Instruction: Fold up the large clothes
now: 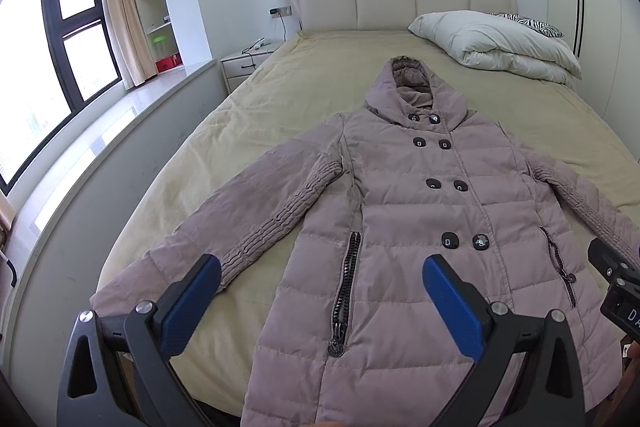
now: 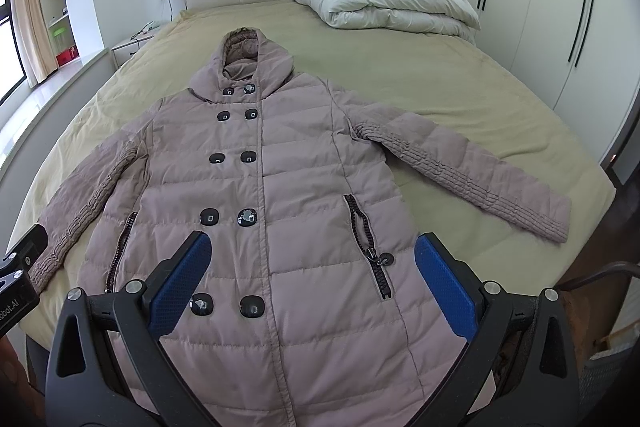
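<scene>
- The left gripper (image 1: 322, 297) hovers above the lower part of the coat (image 1: 420, 211) with its blue pads spread wide and nothing between them; it is not touching the fabric.
- The right gripper (image 2: 312, 281) hangs likewise over the coat's lower front, jaws wide apart and empty. The two tools sit side by side, each just catching the other at its frame edge.
- The coat lies flat, front up and buttoned, on the bed (image 1: 280, 95). Its long axis runs straight away from both grippers: hem nearest, hood (image 1: 414, 89) farthest, toward the headboard.
- The sleeves splay outward and down. The left sleeve (image 1: 224, 219) lies on the left gripper's side, with its cuff near the bed's near-left edge; the right sleeve (image 2: 472, 175) lies on the right gripper's side, its cuff close to the bed's right edge.
- Judgement: each gripper is nearer its own sleeve, so an inward sleeve fold would suit each side.
- Open sheet surrounds the hood and both shoulders. The folded duvet (image 2: 388, 3) lies well apart, at the far right corner.
</scene>
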Demonstrator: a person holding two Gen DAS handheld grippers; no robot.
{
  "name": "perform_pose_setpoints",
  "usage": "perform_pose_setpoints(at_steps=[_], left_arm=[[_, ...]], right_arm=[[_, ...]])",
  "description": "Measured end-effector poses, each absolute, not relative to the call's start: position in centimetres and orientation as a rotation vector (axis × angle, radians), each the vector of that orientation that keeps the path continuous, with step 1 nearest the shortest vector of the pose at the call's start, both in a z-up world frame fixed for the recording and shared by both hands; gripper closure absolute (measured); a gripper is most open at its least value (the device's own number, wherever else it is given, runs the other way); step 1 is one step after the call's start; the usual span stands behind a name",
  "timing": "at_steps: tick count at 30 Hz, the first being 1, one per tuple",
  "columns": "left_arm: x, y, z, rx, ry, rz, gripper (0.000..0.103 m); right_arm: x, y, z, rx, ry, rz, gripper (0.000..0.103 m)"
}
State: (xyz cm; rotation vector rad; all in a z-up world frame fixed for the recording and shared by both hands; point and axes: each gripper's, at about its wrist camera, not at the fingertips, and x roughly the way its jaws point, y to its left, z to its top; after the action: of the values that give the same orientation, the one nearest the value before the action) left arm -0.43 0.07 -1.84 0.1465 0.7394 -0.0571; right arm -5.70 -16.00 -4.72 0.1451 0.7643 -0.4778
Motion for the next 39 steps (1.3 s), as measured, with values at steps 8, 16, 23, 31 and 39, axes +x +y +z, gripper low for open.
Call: perform_pose_setpoints(at_steps=[8, 16, 23, 31, 39], left_arm=[[-0.2, 0.2, -2.0, 0.148, 0.751, -0.062, 0.000], [-0.2, 0.1, -2.1, 0.148, 0.754, -0.063, 0.000], [0.3, 0.1, -2.9, 0.128, 0.782, -0.101, 0.000], [2.1, 7.1, -7.3, -0.227, 0.927, -0.174, 0.000], [1.4, 18.0, -10.2, -0.502, 0.954, -0.027, 0.000]], right_arm=[[-5.7, -16.0, -4.9, 0.149, 0.769, -0.477, 0.000], [-5.7, -16.1, -5.2, 0.152, 0.773, -0.476, 0.000], [-5.5, -16.7, -5.7, 0.173, 0.789, -0.473, 0.000], [-4.1, -17.0, -7.2, 0.209, 0.831, -0.412, 0.000], [-1.3, -14.8, -9.4, 0.202, 0.887, -0.311, 0.000]])
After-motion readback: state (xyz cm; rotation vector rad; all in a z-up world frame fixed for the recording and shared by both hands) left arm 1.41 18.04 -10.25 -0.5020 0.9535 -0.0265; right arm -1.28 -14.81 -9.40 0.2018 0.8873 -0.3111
